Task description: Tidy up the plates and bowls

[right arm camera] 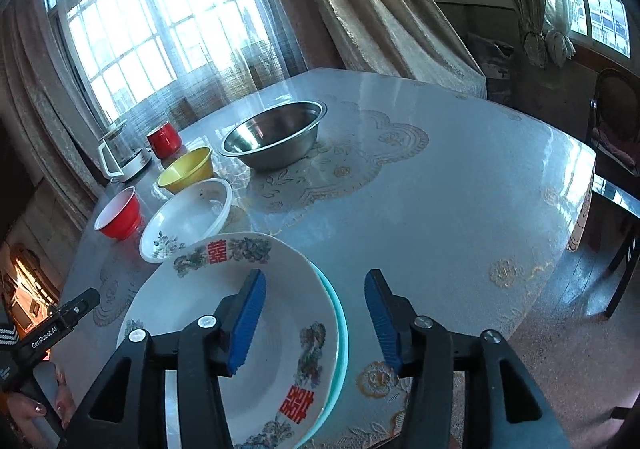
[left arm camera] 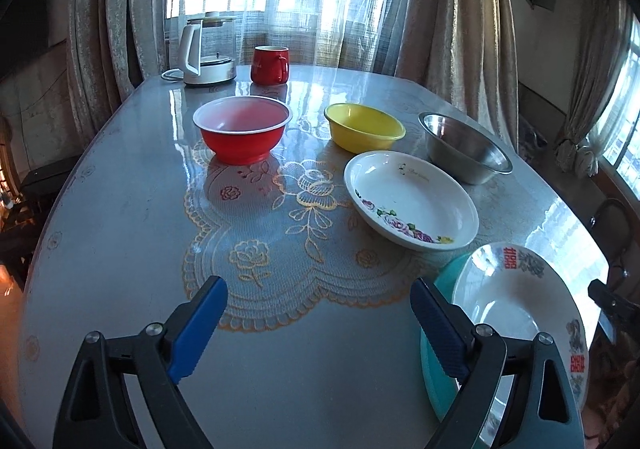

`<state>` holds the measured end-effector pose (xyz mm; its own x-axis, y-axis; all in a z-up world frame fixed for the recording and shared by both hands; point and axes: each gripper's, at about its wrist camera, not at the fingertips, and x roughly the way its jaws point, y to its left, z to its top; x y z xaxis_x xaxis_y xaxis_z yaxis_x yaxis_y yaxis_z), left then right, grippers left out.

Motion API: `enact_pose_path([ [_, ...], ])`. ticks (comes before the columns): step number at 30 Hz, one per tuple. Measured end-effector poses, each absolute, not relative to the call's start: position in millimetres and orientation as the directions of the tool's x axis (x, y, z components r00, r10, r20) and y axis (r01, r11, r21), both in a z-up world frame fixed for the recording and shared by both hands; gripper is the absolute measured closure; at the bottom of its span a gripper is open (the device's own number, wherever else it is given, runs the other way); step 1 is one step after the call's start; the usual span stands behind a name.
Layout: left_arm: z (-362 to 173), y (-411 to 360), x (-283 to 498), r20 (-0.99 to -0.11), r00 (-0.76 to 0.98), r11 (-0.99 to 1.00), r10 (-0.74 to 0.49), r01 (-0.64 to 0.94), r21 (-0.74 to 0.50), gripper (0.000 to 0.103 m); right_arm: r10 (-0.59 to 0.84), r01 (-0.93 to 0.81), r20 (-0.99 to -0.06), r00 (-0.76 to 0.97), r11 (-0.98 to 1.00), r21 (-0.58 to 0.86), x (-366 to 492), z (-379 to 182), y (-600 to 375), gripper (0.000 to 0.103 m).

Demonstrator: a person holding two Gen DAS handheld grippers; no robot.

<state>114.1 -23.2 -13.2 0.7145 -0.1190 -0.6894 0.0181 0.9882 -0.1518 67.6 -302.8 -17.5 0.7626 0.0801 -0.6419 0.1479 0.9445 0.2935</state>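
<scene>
Teal plate [right arm camera: 341, 313] mostly hidden beneath the dragon plate [right arm camera: 200, 305], only its rim showing.

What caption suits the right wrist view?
Open fingers above a white plate stacked on a teal one.

Left gripper [left arm camera: 318, 305], right gripper [right arm camera: 315, 299]: black frames, ribbed blue pads, silver screws; "GenRobot.AI" lettering; striped black sleeve [right arm camera: 7, 337].

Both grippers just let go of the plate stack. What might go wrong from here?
1. The dragon plate sits off-centre on the teal plate, near the table's edge; a nudge might slide it.
2. The right gripper straddles that rim, so moving sideways may catch it.
</scene>
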Motion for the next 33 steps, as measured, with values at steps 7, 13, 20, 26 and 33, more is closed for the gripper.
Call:
enact_pose_path([
  [7,-12,-27,142,-0.69,0.713,0.989,-0.123,0.027,-0.148,0.01,0.079,0.132,-0.646,0.759,0.953,0.272,89,-5,-295,0.048],
  [13,-13,-29,168,-0.687,0.714,0.985,-0.134,0.016,-0.174,0.01,0.094,0.119,-0.671,0.735,0.957,0.264,110,-4,-285,0.048],
  [20,-18,-25,206,-0.68,0.711,0.967,-0.179,0.0,-0.254,0.01,0.143,0.078,-0.702,0.698,0.959,0.273,135,-2,-270,0.048],
  [26,-29,-20,217,-0.683,0.687,0.957,-0.248,0.062,-0.285,0.011,0.211,0.038,-0.708,0.674,0.947,0.319,164,1,-265,0.048],
  [33,-36,-19,225,-0.671,0.655,0.924,-0.348,0.117,-0.365,0.021,0.262,0.002,-0.724,0.638,0.94,0.342,210,-1,-250,0.048],
])
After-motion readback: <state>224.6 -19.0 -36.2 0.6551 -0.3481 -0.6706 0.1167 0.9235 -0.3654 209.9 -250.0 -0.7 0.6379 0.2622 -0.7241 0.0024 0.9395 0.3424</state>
